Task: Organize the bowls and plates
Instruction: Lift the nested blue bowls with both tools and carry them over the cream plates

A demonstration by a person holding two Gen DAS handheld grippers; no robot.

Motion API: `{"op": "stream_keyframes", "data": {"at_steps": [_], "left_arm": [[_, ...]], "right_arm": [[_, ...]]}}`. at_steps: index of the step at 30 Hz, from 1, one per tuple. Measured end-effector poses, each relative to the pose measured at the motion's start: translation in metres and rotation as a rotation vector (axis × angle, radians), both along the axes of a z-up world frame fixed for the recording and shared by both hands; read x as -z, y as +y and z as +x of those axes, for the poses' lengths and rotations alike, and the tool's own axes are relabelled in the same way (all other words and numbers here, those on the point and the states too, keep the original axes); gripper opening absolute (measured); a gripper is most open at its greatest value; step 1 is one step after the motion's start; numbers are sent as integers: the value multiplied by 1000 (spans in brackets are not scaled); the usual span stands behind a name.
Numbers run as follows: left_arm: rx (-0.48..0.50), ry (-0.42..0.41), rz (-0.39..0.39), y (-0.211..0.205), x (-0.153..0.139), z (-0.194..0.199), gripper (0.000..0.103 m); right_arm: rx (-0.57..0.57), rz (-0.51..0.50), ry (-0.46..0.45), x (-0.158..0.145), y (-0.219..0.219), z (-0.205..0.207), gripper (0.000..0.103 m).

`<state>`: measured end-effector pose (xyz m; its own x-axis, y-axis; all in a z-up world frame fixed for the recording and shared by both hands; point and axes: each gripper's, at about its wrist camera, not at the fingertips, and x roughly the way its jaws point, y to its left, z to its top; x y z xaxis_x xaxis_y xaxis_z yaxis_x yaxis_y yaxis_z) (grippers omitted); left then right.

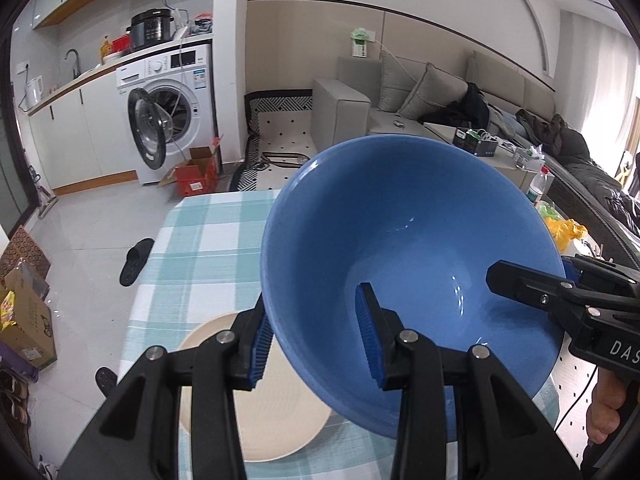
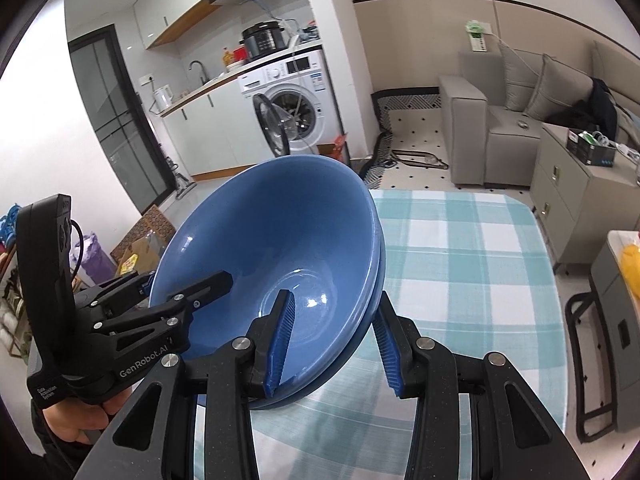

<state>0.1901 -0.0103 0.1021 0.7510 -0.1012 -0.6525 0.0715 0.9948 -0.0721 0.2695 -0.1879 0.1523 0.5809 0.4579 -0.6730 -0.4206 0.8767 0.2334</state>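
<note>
Both grippers pinch the blue bowls (image 2: 280, 248), a nested pair raised above the checked bench (image 2: 460, 264); left gripper (image 1: 316, 344) and right gripper (image 2: 336, 344) fingers clamp opposite rims; openings tilt toward six o'clock; cream plate (image 1: 256, 412) lies beneath.

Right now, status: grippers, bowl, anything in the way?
Left gripper and right gripper both shut on blue bowl rim, opposite sides. Bowl tilted above checked tablecloth. Cream plate below bowl.

Bare checked tablecloth (image 2: 460, 264) beyond, cream plate (image 1: 256, 400) (flat) at near-left edge
</note>
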Motion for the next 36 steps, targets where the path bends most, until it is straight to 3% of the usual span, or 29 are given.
{"op": "stream_keyframes", "data": {"at_steps": [12,36], "left_arm": [[-115,16,9,42,17,-6,38],[-254,134,-4,93,95,20,38]], "right_arm": [[-90,1,36,9,57,7,40],[-196,-25,179,99,129,51,40]]}}
